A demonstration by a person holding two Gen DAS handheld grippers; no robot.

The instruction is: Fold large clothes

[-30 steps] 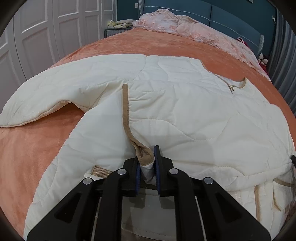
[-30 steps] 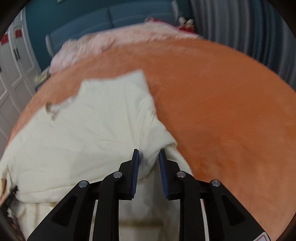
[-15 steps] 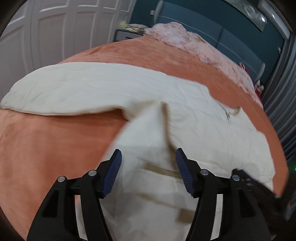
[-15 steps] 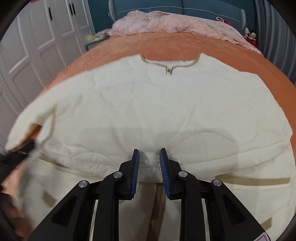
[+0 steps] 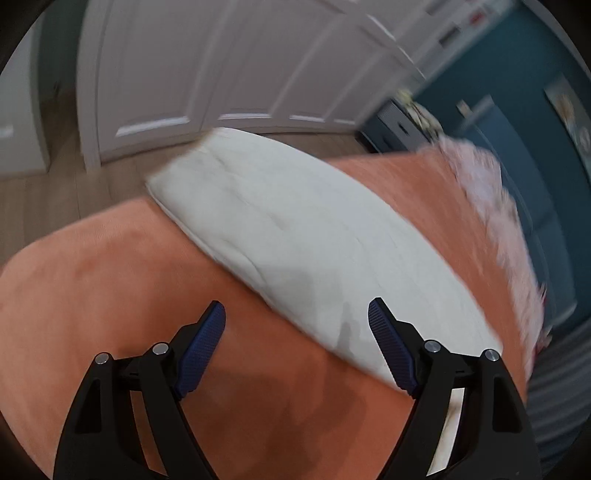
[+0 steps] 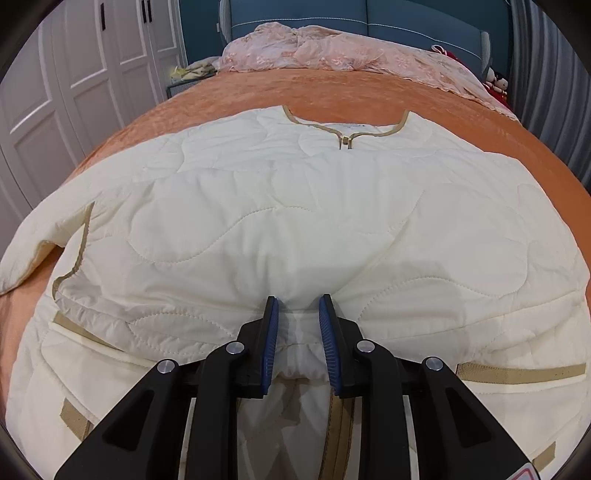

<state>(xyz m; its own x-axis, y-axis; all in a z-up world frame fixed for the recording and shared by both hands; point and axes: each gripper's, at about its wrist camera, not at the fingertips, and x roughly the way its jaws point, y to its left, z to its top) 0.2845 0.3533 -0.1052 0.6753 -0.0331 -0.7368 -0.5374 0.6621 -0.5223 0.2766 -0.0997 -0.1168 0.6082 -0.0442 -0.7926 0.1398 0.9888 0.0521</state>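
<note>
A cream quilted jacket (image 6: 295, 206) with tan trim lies spread on the orange bedspread (image 6: 332, 92), collar at the far side, its lower part folded up over the body. My right gripper (image 6: 295, 314) is shut on the folded edge of the jacket at its near middle. My left gripper (image 5: 295, 325) is open and empty, low over the bedspread (image 5: 110, 280). One cream sleeve (image 5: 295, 236) of the jacket stretches out just beyond its fingertips toward the bed's edge. The left wrist view is blurred.
A pink lace cover (image 6: 332, 51) lies heaped at the head of the bed by the blue headboard (image 6: 406, 22). White wardrobe doors (image 5: 221, 59) and wooden floor (image 5: 55, 195) are to the left. A grey curtain (image 6: 546, 74) hangs at the right.
My left gripper let go of the jacket's tan-trimmed edge, opened wide and swung left toward the outstretched sleeve. My right gripper kept its hold and carried the fold toward the jacket's middle.
</note>
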